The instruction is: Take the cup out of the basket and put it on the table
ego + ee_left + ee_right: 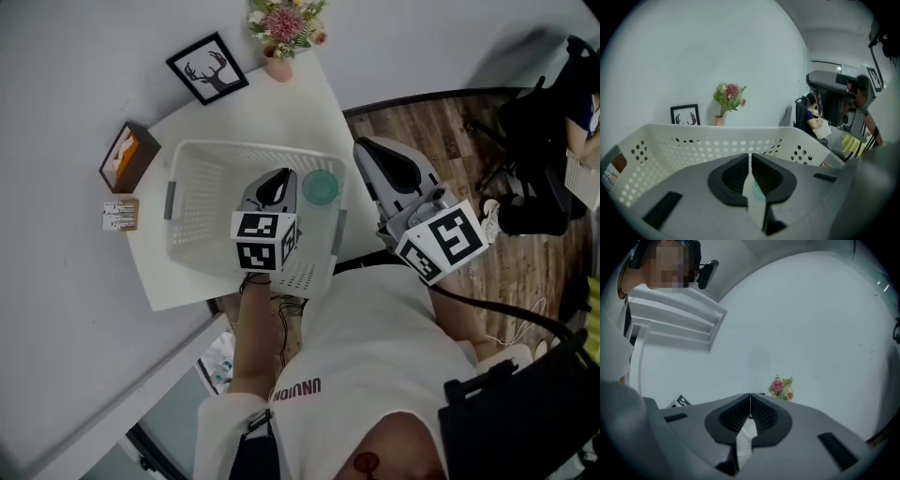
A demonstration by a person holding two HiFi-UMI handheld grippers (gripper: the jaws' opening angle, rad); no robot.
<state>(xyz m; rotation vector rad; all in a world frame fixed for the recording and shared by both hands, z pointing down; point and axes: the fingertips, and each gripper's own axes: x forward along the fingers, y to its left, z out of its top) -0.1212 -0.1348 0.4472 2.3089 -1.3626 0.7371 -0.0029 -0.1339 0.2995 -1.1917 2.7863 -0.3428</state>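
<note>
A white perforated basket (202, 202) stands on the white table (309, 103). Inside it, by the right wall, is a pale green cup (320, 187), seen from above with its round rim fully showing. My left gripper (279, 178) hovers over the basket just left of the cup, jaws shut with nothing between them. In the left gripper view the closed jaws (750, 157) point over the basket's far wall (717, 140), and a green sliver (758, 191) shows below them. My right gripper (367, 150) is off the table's right edge, shut and empty (750, 397).
A framed deer picture (208, 68) and a pink vase of flowers (281, 28) stand at the table's far end. On the left are a brown tissue box (127, 155) and a small card (120, 215). A dark office chair (539, 159) stands on the wood floor at right.
</note>
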